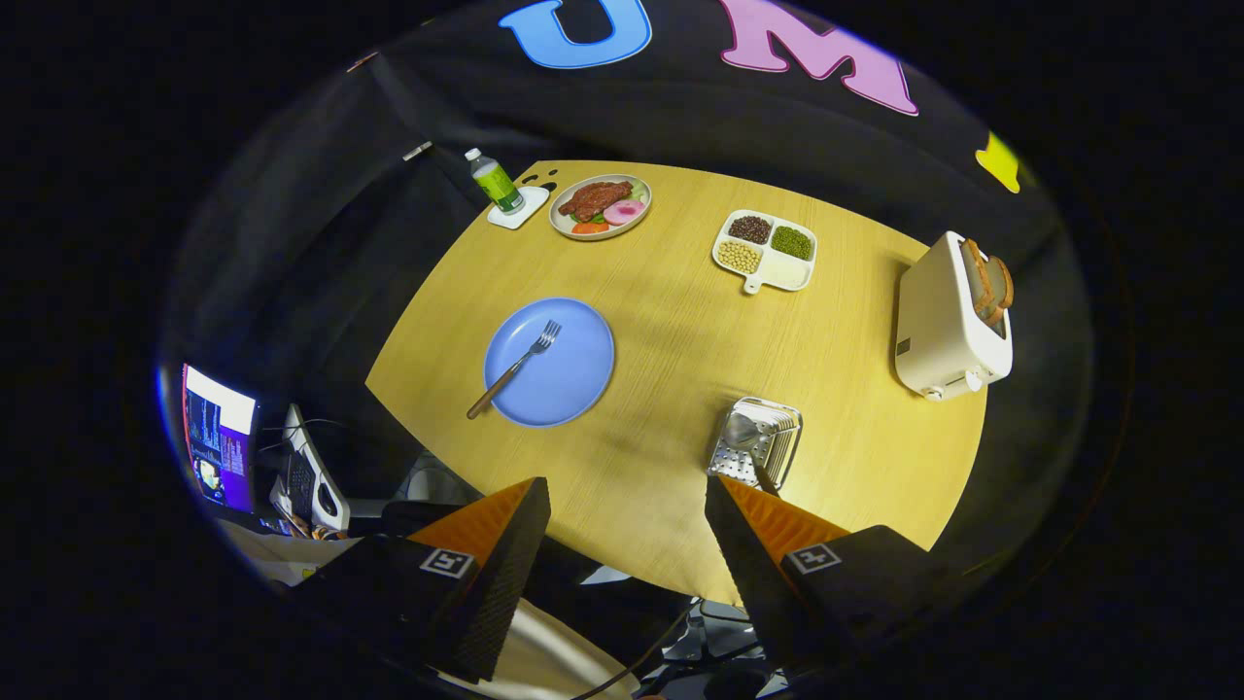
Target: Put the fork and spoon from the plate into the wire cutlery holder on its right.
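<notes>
A blue plate (564, 374) lies on the wooden table, beyond my left finger. A fork (515, 367) with a wooden handle rests across it, tines toward the far side, handle hanging over the plate's near-left rim. The wire cutlery holder (768, 439) stands to the plate's right, just ahead of my right finger, and a spoon (742, 432) sits inside it, bowl up. My gripper (627, 501) hovers high above the table's near edge, open, nothing between its fingers.
A white toaster (948, 326) with bread in it stands at the right. A divided dish of beans (766, 251), a plate of food (601, 206) and a green bottle (496, 182) on a coaster line the far side. A monitor (219, 437) sits below, off the table's left.
</notes>
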`<action>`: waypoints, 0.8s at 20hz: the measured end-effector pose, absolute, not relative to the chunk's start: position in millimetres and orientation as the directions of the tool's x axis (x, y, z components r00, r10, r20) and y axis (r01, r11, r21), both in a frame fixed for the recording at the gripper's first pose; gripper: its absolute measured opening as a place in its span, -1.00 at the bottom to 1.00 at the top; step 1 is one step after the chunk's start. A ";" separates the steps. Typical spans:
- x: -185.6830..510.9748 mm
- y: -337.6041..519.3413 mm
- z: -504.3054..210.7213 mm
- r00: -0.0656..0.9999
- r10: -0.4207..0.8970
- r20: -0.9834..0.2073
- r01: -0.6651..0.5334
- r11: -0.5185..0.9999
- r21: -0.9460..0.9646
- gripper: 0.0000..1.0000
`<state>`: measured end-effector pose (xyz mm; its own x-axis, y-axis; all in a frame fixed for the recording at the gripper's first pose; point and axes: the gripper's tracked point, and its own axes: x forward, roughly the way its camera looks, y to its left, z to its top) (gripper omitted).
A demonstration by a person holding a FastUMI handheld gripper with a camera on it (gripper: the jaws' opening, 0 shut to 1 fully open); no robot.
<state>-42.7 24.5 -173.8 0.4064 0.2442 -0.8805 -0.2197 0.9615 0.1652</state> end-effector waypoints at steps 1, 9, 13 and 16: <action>-47.5 36.4 -176.4 0.403 0.266 -0.875 -0.211 0.958 0.194 1.00; -37.2 91.2 -199.3 0.406 0.339 -0.848 -0.122 0.940 0.318 0.99; -2.9 123.7 -209.7 0.424 0.361 -0.831 -0.090 0.930 0.357 0.99; 14.2 142.7 -231.6 0.393 0.354 -0.849 -0.089 0.933 0.348 0.99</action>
